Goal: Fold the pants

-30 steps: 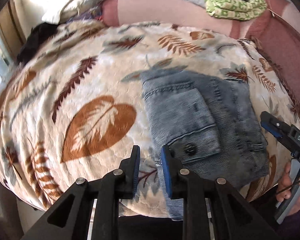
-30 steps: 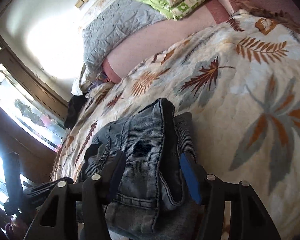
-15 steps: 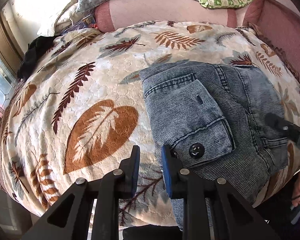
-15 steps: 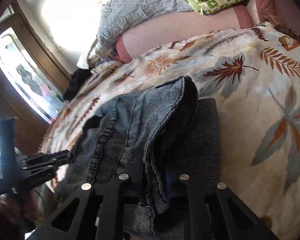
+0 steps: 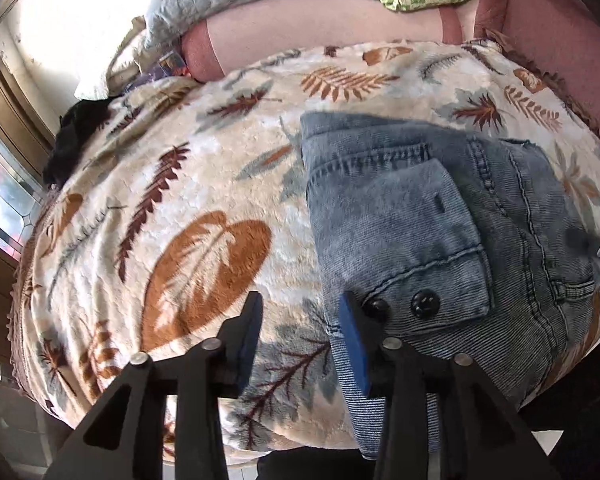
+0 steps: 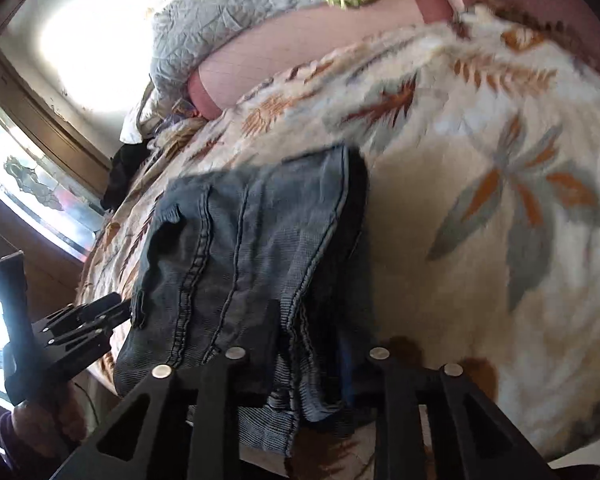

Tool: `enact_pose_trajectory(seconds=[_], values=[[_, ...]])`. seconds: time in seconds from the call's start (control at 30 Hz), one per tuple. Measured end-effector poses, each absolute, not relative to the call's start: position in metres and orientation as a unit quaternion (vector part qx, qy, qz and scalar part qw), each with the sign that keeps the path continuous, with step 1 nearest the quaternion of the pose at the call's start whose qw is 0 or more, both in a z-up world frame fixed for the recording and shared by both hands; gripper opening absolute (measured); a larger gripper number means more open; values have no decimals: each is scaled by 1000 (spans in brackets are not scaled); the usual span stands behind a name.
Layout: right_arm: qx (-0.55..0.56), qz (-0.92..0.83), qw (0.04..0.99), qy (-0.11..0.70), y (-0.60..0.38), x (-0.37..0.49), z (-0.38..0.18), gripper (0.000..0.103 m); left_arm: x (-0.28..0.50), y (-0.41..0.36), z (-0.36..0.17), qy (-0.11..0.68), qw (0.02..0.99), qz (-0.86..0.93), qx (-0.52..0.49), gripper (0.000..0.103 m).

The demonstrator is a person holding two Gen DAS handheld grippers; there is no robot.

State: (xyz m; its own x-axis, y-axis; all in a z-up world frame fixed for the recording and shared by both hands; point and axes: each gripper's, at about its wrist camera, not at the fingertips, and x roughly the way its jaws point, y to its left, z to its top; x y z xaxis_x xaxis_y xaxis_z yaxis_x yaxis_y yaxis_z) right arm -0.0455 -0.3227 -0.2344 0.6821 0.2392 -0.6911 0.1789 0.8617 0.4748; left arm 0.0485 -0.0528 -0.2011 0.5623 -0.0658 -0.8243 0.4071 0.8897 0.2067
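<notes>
The pants [image 5: 440, 232], a pair of faded blue jeans, lie on the bed's leaf-print blanket [image 5: 188, 208] as a compact, stacked bundle near the front edge, a buttoned back pocket [image 5: 400, 236] facing up and the lowest part drooping slightly over the edge. Judging by that thick, layered shape, the folding looks nearly finished; what seems left is a last tidy or squaring of the stack and letting go. The left gripper [image 5: 300, 340] is spread with nothing between its blue pads, hovering just at the left border of the bundle, one finger over the blanket and the other above the denim by the two dark buttons [image 5: 424, 302]. The right gripper [image 6: 308, 344] has the right-hand edge of the stacked layers between its fingers; the cloth hides the pads, so I cannot tell whether it is pinching or merely straddling the fold. There is plenty of bare blanket to the left and behind the jeans, toward the pink pillow [image 5: 300, 36], while the near bed edge leaves little room toward the person.
</notes>
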Motion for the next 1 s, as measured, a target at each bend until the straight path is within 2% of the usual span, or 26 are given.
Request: enact_pose_trajectory(seconds=[0.07, 0.1, 0.23, 0.33, 0.37, 0.43, 0.93, 1.0], values=[[239, -8, 901, 361, -324, -53, -213, 48, 48, -52, -188, 428, 875, -130, 186, 54], [236, -10, 911, 338, -326, -57, -202, 51, 47, -52, -181, 416, 881, -126, 188, 59], [216, 2, 933, 290, -324, -52, -175, 51, 46, -59, -159, 371, 901, -111, 195, 68], [201, 19, 935, 291, -315, -31, -166, 50, 49, -64, -152, 360, 906, -114, 194, 68], [199, 23, 935, 293, -312, -23, -165, 47, 51, -66, -152, 359, 906, -115, 193, 68], [193, 29, 934, 299, -304, -10, -165, 44, 58, -69, -153, 362, 905, -116, 191, 68], [209, 32, 905, 370, -300, 54, -216, 44, 130, -101, -206, 433, 874, -105, 193, 68], [205, 29, 903, 377, -300, 59, -221, 44, 137, -108, -214, 436, 869, -101, 209, 72]])
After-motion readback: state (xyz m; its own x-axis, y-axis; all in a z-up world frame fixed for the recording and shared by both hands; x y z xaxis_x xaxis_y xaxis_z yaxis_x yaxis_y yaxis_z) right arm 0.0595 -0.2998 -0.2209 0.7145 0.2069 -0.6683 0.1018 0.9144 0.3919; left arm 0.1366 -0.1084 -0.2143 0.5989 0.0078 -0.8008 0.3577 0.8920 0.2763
